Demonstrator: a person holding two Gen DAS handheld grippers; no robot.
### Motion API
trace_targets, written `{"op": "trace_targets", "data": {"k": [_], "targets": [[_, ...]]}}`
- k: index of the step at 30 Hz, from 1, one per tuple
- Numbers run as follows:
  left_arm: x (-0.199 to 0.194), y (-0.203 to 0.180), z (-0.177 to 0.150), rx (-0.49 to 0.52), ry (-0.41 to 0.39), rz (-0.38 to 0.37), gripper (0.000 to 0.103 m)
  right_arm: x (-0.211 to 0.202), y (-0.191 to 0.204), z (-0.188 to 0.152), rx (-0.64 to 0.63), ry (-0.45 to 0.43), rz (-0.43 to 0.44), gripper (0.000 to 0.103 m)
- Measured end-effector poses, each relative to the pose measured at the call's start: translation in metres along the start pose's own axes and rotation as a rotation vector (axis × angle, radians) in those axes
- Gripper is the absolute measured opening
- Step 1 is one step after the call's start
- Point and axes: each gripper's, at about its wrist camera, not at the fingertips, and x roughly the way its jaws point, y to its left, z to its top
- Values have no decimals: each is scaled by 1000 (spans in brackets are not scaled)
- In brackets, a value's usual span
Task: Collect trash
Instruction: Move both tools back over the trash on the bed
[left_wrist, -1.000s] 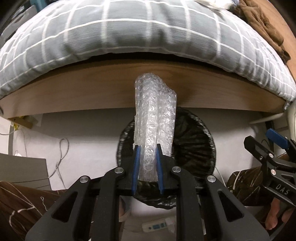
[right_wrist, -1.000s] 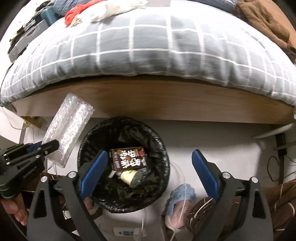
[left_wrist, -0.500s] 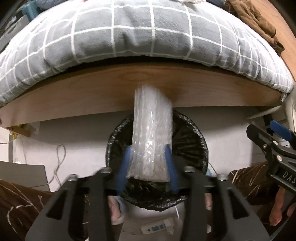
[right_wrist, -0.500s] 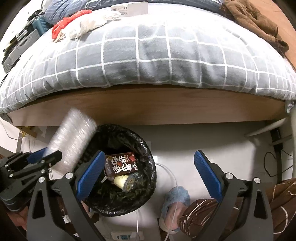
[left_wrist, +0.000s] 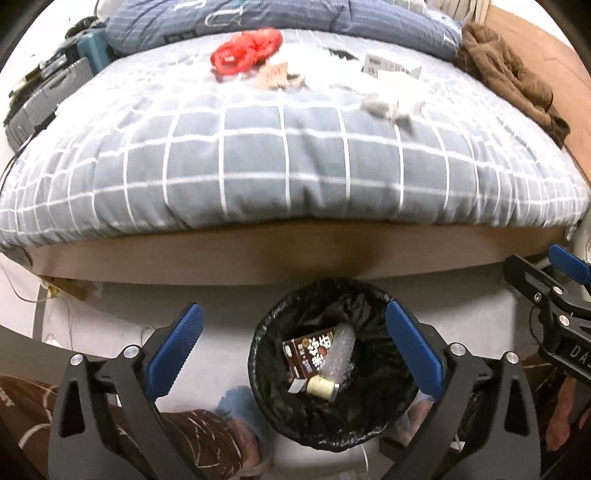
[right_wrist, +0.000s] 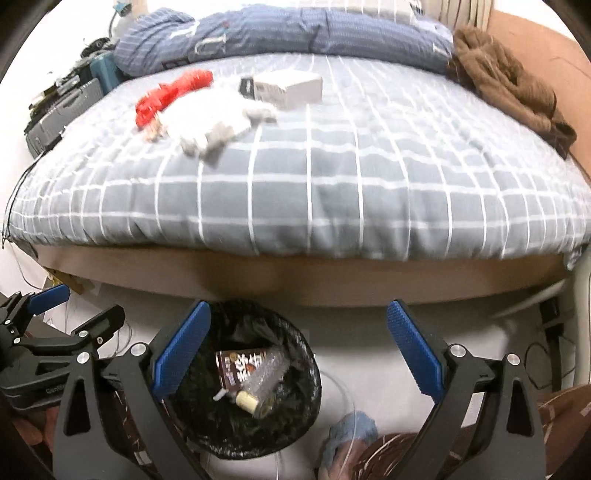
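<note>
A black-lined trash bin (left_wrist: 266, 354) stands on the floor by the bed; it also shows in the right wrist view (right_wrist: 310, 398). Inside lie a roll of bubble wrap (left_wrist: 338, 350), a brown drink carton (left_wrist: 306, 356) and a small bottle (left_wrist: 323, 386). My left gripper (left_wrist: 291, 345) is open and empty above the bin. My right gripper (right_wrist: 299, 345) is open and empty, just right of the bin. On the bed lie a red netting piece (right_wrist: 170, 96), white crumpled wrapping (right_wrist: 210, 122) and a white box (right_wrist: 288, 86).
The bed with a grey checked duvet (right_wrist: 332, 184) and wooden frame (right_wrist: 295, 273) fills the view ahead. A blue pillow (right_wrist: 295, 33) and brown cloth (right_wrist: 509, 85) lie at the back. Cables (right_wrist: 546, 362) run on the floor. My feet in blue slippers (left_wrist: 236, 406) flank the bin.
My left gripper opened and the bubble wrap dropped into the bin. Both grippers rose and tilted up, so the bed top is now in view.
</note>
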Motion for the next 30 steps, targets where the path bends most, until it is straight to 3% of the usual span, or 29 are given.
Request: {"op": "trace_targets", "data": {"k": [11,30], "targets": [[-25,15,44,-35,-88,0,97,-13,0,42,-4,-95,18,93],[-2,58,151,-87,-153,36,97,21,11,119,-51,-130,50,93]]}}
